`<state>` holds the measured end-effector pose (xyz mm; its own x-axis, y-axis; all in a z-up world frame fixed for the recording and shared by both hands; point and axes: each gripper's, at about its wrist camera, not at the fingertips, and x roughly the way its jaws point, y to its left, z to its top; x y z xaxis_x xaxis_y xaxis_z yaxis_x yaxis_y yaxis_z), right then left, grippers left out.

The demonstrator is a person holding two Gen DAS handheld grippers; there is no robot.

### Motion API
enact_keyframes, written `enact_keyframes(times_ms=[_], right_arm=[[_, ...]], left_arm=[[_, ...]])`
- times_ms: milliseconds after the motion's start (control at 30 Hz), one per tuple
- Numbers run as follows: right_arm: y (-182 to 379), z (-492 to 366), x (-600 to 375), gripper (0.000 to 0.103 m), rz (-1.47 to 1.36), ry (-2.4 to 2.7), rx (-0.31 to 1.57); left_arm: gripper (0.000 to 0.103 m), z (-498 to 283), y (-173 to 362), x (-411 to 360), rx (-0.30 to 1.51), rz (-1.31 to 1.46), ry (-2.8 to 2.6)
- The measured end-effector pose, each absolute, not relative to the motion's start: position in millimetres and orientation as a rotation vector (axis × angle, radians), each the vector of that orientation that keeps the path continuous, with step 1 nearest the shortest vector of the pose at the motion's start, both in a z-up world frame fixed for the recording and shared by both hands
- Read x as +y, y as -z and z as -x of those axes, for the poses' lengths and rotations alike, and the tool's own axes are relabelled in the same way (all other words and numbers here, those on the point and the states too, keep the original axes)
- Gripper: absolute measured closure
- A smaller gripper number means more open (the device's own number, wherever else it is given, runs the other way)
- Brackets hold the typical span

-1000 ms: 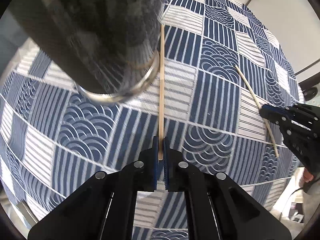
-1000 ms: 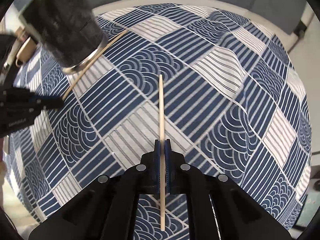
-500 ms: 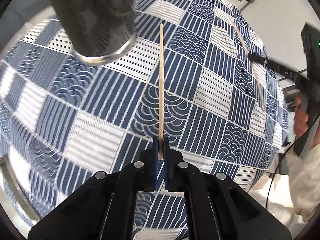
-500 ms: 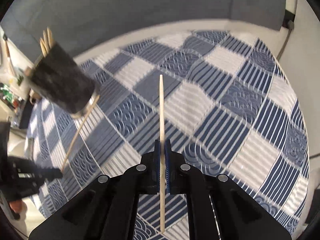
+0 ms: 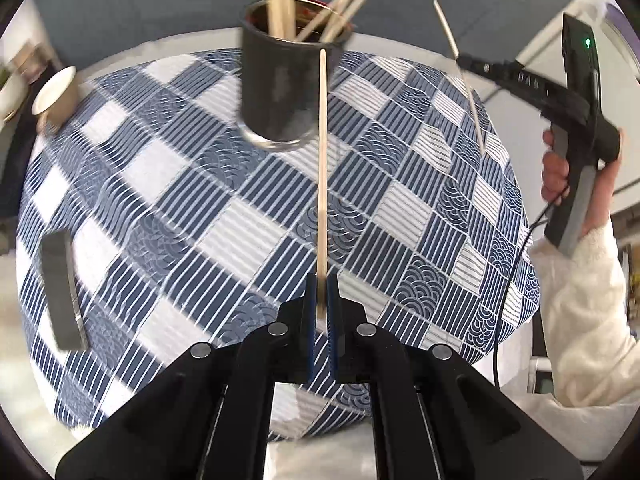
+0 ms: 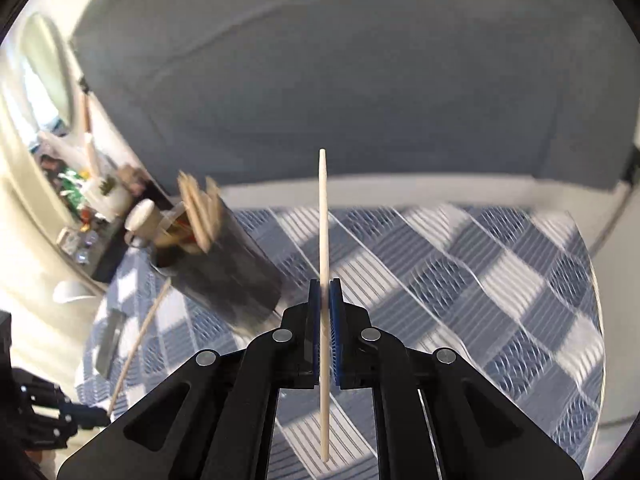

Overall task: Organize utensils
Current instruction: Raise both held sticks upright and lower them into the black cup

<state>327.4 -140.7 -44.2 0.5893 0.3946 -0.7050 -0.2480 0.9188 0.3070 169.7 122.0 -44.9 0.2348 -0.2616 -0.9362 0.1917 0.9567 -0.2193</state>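
My left gripper (image 5: 320, 296) is shut on a wooden chopstick (image 5: 322, 168) that points toward a dark cylindrical holder (image 5: 280, 80) at the far side of the table; the holder has several chopsticks in it. My right gripper (image 6: 325, 300) is shut on another chopstick (image 6: 323, 240), held mid-length and raised above the table. The right gripper also shows in the left wrist view (image 5: 464, 60), high at the right, with its chopstick (image 5: 472, 108). The holder (image 6: 224, 264) lies left of it in the right wrist view, blurred.
A blue and white patterned cloth (image 5: 200, 208) covers the table. A paper cup (image 5: 54, 96) stands at the far left edge and a dark flat bar (image 5: 60, 288) lies at the left. Cluttered shelves (image 6: 84, 200) are beyond the table's left side.
Both grippers have lifted and tilted up with their chopsticks. The holder now shows upright from above its rim, and the right gripper has risen well above the cloth.
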Motion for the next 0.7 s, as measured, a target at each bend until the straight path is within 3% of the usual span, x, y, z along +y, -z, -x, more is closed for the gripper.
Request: enact_keyframes(times_ms=[333,700], right_arm=[[3.9,-352.9,-78.7,0.098,-0.179,-0.571,0.721],[-6.3,-383.6,-65.4,0.098,-0.303,-0.667,0.590]], left_arm=[[0.098,-174.4,9.1,149.9,1.333,0.083,0.228],[0.098,-247.1,-8.3,134.6,1.480,0.009,0.292]])
